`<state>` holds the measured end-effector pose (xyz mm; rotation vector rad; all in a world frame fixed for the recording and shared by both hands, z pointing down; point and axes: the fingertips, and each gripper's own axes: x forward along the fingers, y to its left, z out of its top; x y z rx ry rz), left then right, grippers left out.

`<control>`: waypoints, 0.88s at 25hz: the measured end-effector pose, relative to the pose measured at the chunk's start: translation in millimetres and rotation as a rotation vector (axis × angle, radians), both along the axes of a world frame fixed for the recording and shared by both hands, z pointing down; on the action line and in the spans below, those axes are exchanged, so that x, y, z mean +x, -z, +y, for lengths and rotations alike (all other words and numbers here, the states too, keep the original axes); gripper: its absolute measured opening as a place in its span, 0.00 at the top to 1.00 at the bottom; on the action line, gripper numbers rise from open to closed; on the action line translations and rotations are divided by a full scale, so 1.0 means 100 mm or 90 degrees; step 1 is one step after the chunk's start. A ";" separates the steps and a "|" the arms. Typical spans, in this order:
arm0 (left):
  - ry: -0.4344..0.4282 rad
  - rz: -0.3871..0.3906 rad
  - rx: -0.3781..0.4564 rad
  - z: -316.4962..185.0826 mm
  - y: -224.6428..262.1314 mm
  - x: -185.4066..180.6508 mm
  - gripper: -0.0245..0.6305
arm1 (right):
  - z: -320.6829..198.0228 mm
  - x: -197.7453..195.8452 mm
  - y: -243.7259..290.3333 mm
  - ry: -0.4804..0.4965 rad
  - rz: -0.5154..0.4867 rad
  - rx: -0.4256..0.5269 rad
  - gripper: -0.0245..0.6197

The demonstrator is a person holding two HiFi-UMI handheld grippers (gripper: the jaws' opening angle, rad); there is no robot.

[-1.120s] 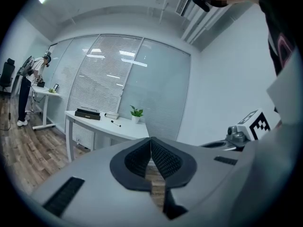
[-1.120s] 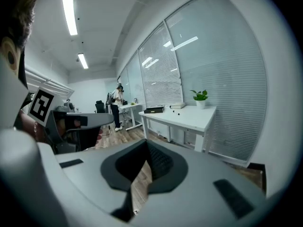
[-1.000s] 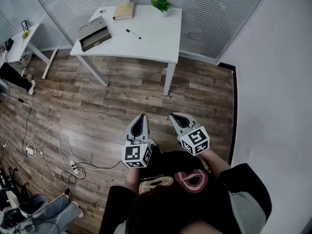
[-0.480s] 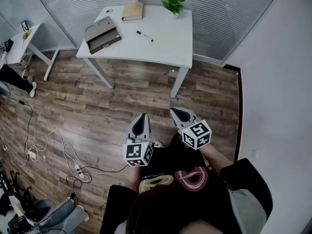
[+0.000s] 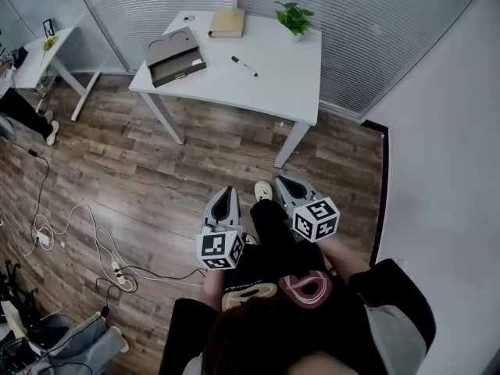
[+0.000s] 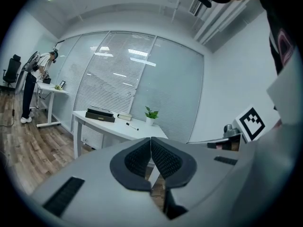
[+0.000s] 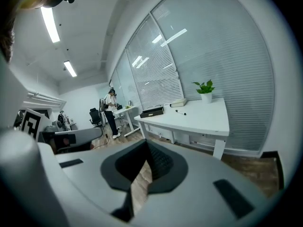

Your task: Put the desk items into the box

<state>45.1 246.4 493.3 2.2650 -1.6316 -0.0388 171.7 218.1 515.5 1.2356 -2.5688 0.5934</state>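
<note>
A white desk (image 5: 275, 75) stands far ahead across the wooden floor. On it lie a grey open box (image 5: 176, 55), a tan book (image 5: 226, 23), a black pen (image 5: 244, 66) and a small potted plant (image 5: 294, 18). My left gripper (image 5: 227, 196) and right gripper (image 5: 283, 186) are held side by side near my body, well short of the desk. Both are shut with nothing between their pads. The left gripper view shows the box (image 6: 100, 115), the pen (image 6: 131, 126) and the plant (image 6: 151, 114) beyond the left gripper (image 6: 151, 143). The right gripper (image 7: 146, 145) points at the desk (image 7: 199, 119) too.
A second white desk (image 5: 35, 53) stands at the far left, with a person (image 7: 111, 112) beside it. Cables and a power strip (image 5: 117, 270) trail over the floor at my left. Glass walls with blinds run behind the desk; a white wall (image 5: 437, 131) is on the right.
The desk has drifted right and lower in the head view as I walk toward it. Both grippers moved forward with me, still shut. A shoe now shows between them.
</note>
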 end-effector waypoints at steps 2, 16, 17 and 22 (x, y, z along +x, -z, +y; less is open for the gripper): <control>0.004 -0.002 0.000 -0.09 -0.01 0.00 0.93 | -0.11 -0.01 -0.03 0.005 0.006 0.004 0.95; 0.017 -0.023 -0.026 -1.25 -0.02 0.10 0.93 | -1.42 -0.08 -0.13 0.042 0.006 -0.009 0.95; 0.018 -0.025 -0.026 -1.36 -0.02 0.12 0.93 | -1.51 -0.08 -0.13 0.048 0.008 -0.009 0.95; 0.028 -0.027 -0.029 -1.85 -0.04 0.21 0.93 | -1.97 -0.04 -0.23 0.076 0.025 -0.013 0.95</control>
